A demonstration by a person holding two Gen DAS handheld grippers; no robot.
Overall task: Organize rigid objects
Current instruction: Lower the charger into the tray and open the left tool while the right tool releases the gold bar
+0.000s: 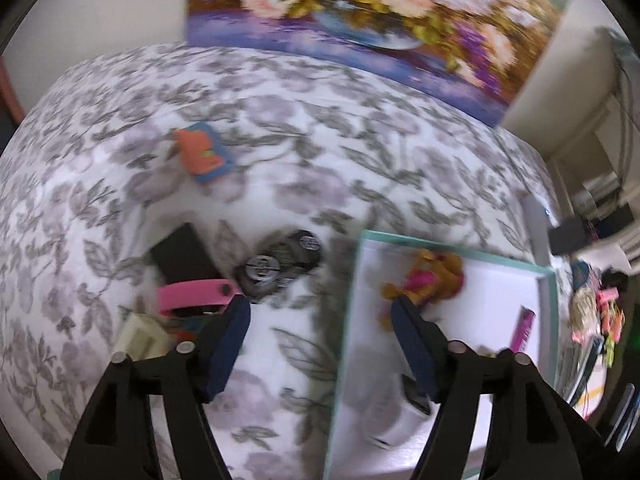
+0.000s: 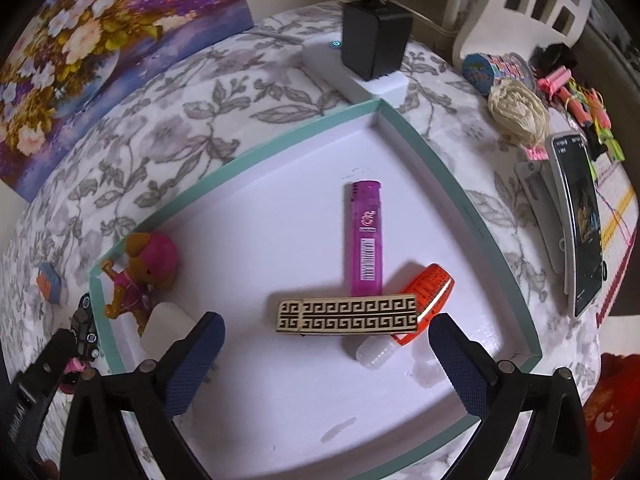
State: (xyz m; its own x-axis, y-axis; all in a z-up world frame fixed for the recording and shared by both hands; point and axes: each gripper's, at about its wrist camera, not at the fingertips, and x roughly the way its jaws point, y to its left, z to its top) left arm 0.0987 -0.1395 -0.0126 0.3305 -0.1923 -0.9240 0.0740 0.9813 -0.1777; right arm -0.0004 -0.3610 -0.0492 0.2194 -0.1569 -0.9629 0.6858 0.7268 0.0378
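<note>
The tray (image 2: 420, 136), a shallow white box with a teal rim, is seen filling the middle of the right wrist view on a leaf-patterned cloth (image 2: 180, 120). At its left edge a pink-and-orange toy figure (image 2: 140, 276) is stood in the corner. In the centre a purple lighter (image 2: 364, 236) is laid lengthwise, its lower end touching a cream bar with a black key pattern (image 2: 348, 316) laid crosswise. Just right of the bar an orange tube with a white cap (image 2: 426, 292) is seen, tilted. The right gripper (image 2: 326, 364) is held at the bottom of the frame with its jaws spread wide and nothing between them.

In the left wrist view, which is blurred, a black box (image 1: 182, 252) and a pink band (image 1: 196, 294) are found at lower left, a dark toy car (image 1: 280, 264) beside them, and an orange-and-blue item (image 1: 204, 152) higher up on the cloth. The tray is seen at the right. The left gripper (image 1: 320, 320) is shown with jaws apart, nothing gripped.
</note>
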